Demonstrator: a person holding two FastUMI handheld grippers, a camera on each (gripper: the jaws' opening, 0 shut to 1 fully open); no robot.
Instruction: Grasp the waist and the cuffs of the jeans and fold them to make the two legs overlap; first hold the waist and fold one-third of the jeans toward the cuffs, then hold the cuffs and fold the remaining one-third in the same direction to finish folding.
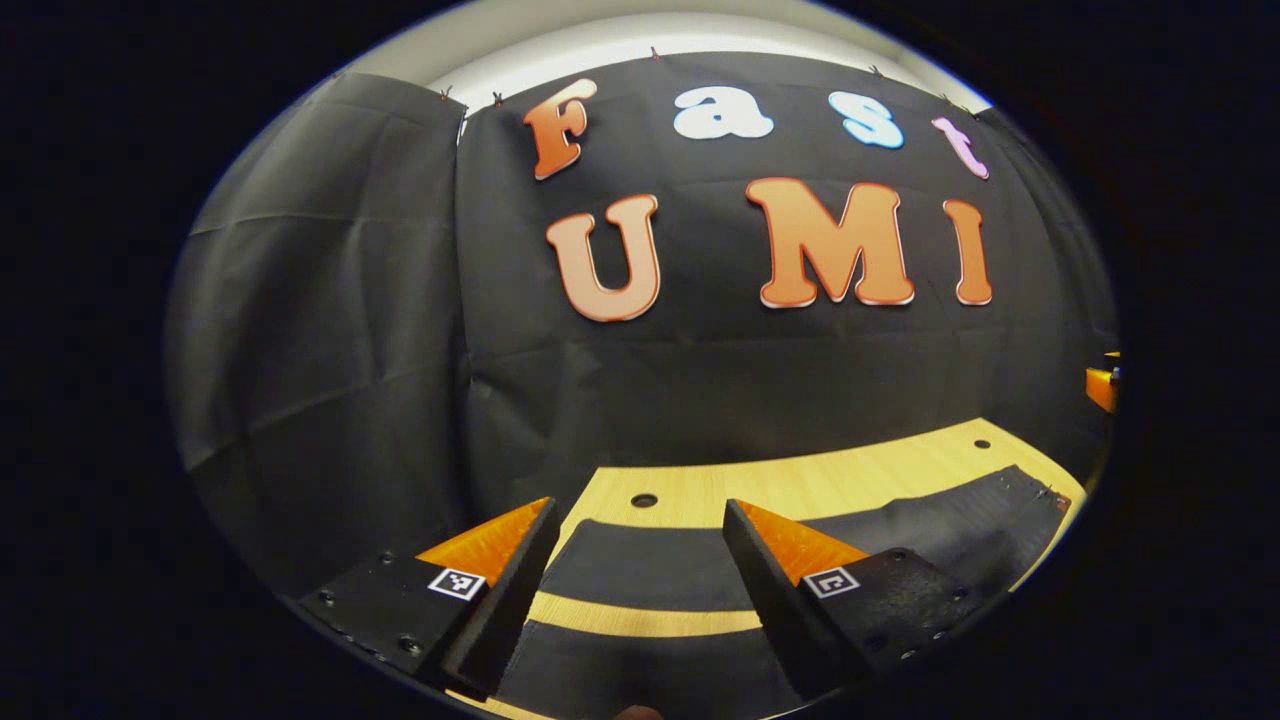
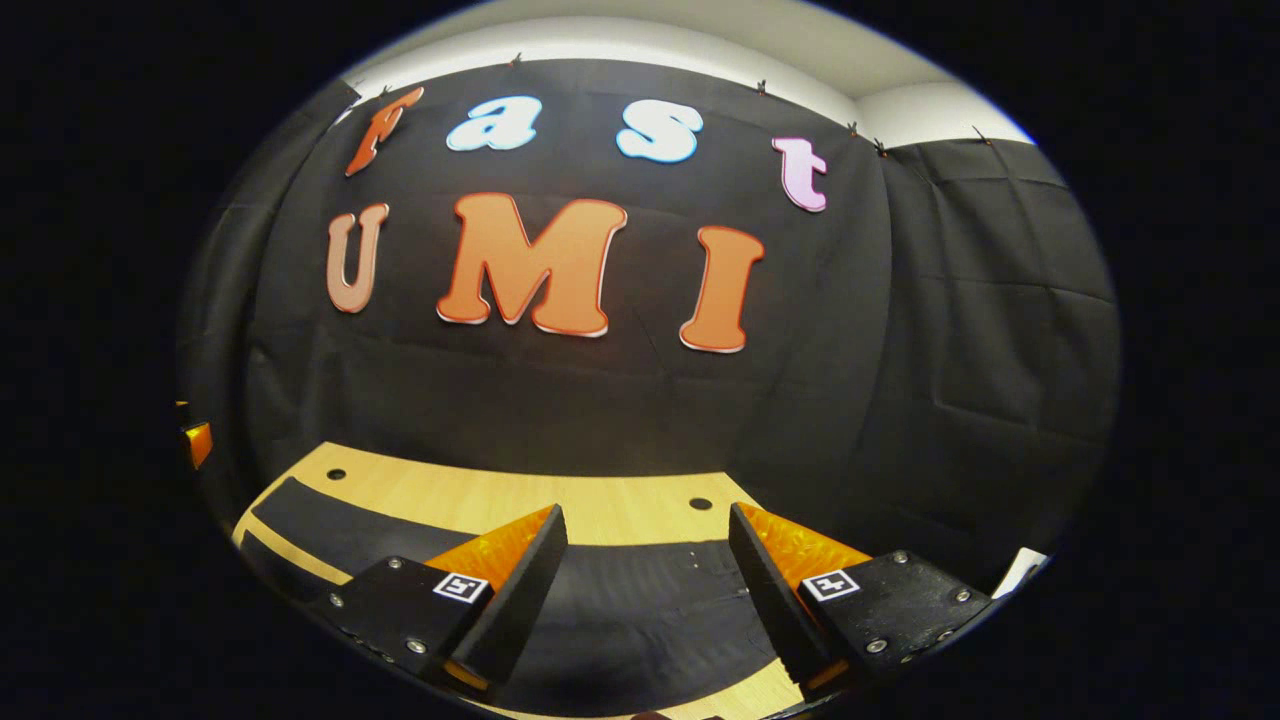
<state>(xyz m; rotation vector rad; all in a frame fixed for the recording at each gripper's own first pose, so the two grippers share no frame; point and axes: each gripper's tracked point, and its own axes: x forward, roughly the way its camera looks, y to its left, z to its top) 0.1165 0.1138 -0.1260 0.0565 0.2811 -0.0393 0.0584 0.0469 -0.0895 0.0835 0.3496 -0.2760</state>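
Left gripper view: dark denim jeans (image 1: 640,570) flat on the pale wooden worktop (image 1: 800,480); both tools (image 1: 640,520) (image 2: 648,525) apart, empty. Pinch both layers squarely at each end.

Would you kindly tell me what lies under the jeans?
The jeans lie spread on a wooden table with round holes. Between the legs a strip of wood shows; the wood beneath the cloth is covered.

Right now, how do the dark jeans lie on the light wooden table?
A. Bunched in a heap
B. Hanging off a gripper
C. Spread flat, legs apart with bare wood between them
C: in the left gripper view the dark jeans lie flat with a strip of the light wooden table between the legs.
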